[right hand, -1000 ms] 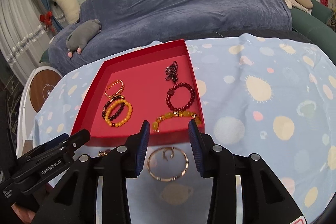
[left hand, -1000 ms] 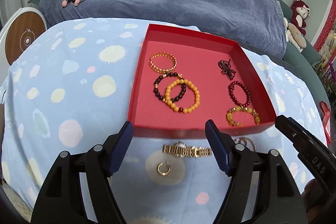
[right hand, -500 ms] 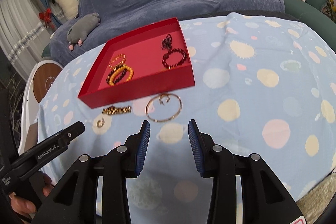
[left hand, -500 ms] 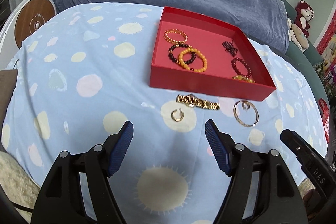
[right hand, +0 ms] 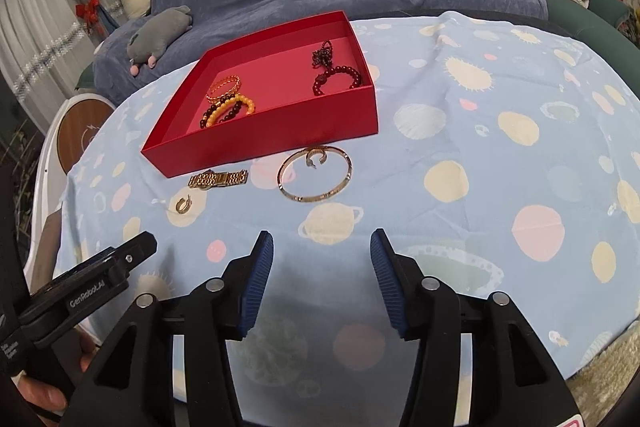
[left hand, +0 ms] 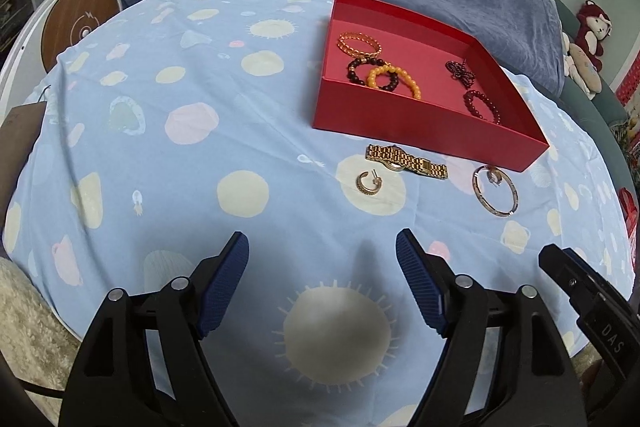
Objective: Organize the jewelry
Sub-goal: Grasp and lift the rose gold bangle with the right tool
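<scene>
the left hand-held gripper (left hand: 322, 281) hangs over the tabletop (left hand: 168, 155) with its blue pads spread wide and nothing between them. the right hand-held gripper (right hand: 322, 281) is likewise parted and empty, a little narrower in its spread, and its black body edges into the left view at the lower right.

beyond both sets of fingers, four pieces lie loose on the spotted blue cloth, just in front of the red box (left hand: 416, 125). the gold watch (left hand: 406, 161) lies flat and stretched out, nearest the box wall. a small gold hoop earring (left hand: 368, 182) sits just beside it on the near side. to the right rests a thin bangle (left hand: 495, 190), with a second small earring (right hand: 316, 158) lying inside its ring.

inside the box are a gold chain bracelet (left hand: 359, 44), a dark bead bracelet overlapped by a yellow bead bracelet (left hand: 394, 79), a dark chain piece (left hand: 460, 71) and a red bead bracelet (left hand: 482, 105).

my judgement: all of it is light. the watch band is jointed and will droop, so pinch it across the middle, at the case. the bangle looks rigid, smooth and likely slippery; take it across the rim on one side. the earrings are tiny and flat to the soft cloth, so the pads may snag fabric.
</scene>
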Demonstrator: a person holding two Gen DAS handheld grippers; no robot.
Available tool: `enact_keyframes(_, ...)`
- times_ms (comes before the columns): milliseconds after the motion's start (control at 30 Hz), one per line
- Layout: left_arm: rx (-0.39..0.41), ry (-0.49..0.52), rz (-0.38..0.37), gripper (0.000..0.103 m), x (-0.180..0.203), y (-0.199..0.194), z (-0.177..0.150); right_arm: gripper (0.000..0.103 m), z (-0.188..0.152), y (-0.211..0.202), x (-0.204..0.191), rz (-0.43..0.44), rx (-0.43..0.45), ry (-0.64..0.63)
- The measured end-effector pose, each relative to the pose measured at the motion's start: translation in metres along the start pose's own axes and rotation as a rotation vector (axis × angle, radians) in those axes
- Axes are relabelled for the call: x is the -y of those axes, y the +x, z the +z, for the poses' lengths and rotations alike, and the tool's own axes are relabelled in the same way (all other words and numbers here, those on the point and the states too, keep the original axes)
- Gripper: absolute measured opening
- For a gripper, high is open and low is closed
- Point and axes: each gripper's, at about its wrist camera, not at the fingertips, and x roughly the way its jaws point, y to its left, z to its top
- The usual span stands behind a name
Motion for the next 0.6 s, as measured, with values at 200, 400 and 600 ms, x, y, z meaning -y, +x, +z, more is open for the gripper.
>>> enact_keyframes(200,0.002,0.002,0.005,0.073,-0.001,0.007,0.004,0.056,0.017,0.02,-0.009,-0.023,-0.001,-0.037)
enact_keyframes(400,0.004,0.003,0.005,0.073,-0.002,0.012,0.01,0.062,0.032,0.042,-0.017,-0.046,-0.011,-0.08)
enact_keyframes(600,0.004,-0.006,0.004,0.074,-0.003,0.014,0.013,0.064,0.04,0.062,-0.022,-0.073,-0.032,-0.103)
